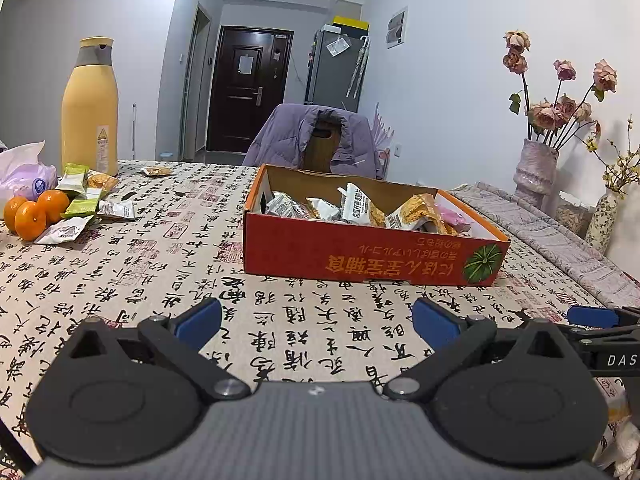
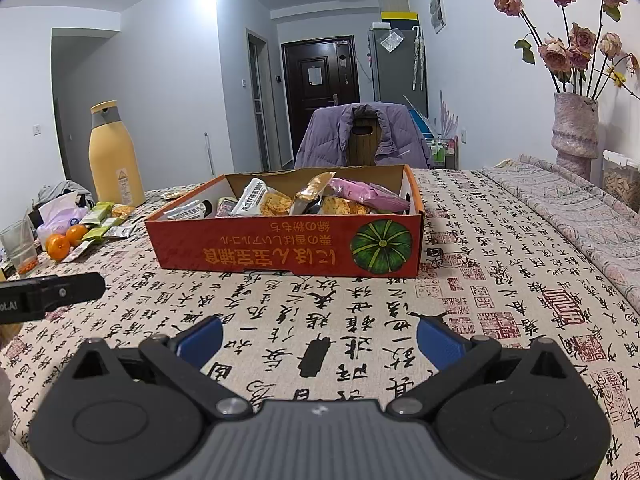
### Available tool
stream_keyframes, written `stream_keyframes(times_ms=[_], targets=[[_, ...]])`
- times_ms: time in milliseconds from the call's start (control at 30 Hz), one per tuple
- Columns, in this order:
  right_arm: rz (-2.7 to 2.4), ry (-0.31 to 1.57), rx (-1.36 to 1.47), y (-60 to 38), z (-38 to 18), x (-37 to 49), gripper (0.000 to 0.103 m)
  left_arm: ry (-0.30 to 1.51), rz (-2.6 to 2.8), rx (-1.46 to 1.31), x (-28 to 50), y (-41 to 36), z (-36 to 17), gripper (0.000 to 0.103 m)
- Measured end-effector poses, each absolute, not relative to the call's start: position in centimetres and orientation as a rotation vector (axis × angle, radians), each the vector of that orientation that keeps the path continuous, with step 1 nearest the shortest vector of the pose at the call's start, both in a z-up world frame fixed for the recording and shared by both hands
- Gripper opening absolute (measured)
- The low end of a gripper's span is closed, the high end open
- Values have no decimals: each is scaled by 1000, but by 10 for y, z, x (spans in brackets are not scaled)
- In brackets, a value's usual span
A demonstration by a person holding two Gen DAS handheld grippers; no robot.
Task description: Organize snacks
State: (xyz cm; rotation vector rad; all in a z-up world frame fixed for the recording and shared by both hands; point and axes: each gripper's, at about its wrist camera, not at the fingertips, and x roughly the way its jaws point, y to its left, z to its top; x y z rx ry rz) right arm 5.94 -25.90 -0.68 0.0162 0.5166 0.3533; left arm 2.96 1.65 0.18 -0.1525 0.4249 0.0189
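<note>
Left wrist view shows the loose snack packets lying in a scatter near the counter's far left edge, just beside the oranges and in front of the yellow bottle, well apart from the red box that already holds a heap of wrapped snacks and sits mid-counter. The scatter runs roughly from the bottle toward me along that left edge. From my left hand-held gripper the packets lie forward and off to the left, while the box lies forward and slightly right. My right hand-held gripper faces the box almost square on, with the packets far across to its left. So I judge the left one nearer to the packets. Both have their fingers spread wide and hold nothing, above the patterned counter.
</note>
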Motion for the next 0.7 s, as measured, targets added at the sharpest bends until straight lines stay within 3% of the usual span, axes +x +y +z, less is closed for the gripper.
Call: stream_keyframes(times_ms=[700], targets=[[353, 518, 15, -259, -7, 59, 103, 426, 15, -150, 27, 14, 3, 103]])
